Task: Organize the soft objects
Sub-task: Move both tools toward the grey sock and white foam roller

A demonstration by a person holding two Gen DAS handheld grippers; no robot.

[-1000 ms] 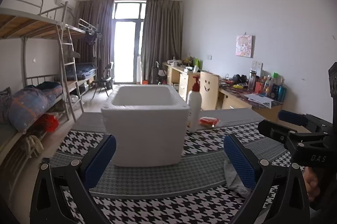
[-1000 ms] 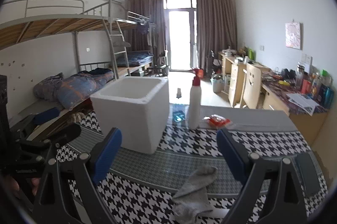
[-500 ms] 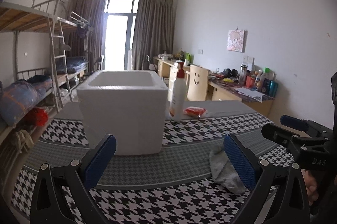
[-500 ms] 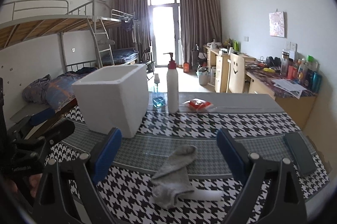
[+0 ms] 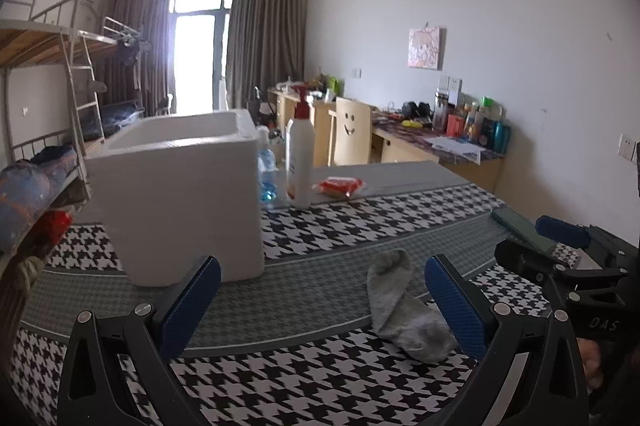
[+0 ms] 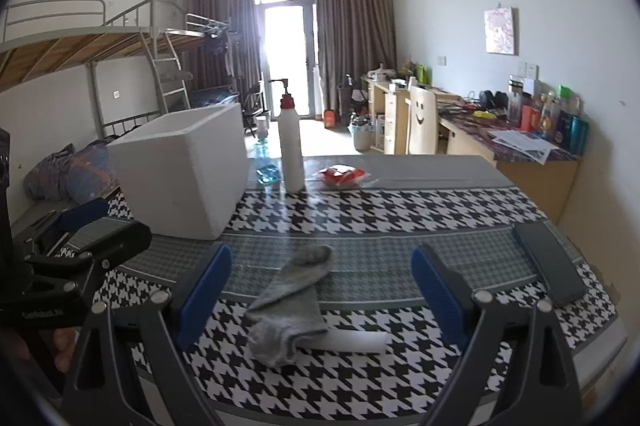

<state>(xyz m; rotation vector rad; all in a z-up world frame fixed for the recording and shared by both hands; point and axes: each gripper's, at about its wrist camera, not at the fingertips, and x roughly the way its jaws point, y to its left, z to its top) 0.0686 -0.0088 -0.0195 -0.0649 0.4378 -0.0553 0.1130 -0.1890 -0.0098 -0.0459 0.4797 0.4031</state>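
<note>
Left gripper (image 5: 320, 300): fingers spread wide, holding nothing, above the houndstooth tablecloth (image 5: 320, 226). Right gripper (image 6: 320, 290): likewise spread and empty. The grey sock (image 6: 290, 306) lies flat on the cloth, between the right gripper's fingers and slightly towards its left one; seen from the left gripper, it sits just inside the right fingertip. White foam box (image 5: 180, 194) stands ahead of the left gripper, left of centre. A pump bottle (image 6: 290, 146) stands well beyond the sock. A dark phone (image 6: 550, 266) lies to the right gripper's right.

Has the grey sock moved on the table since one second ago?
Cannot tell. The grey sock keeps its shape on the houndstooth tablecloth; only the cameras swung, shifting the white foam box too.
</note>
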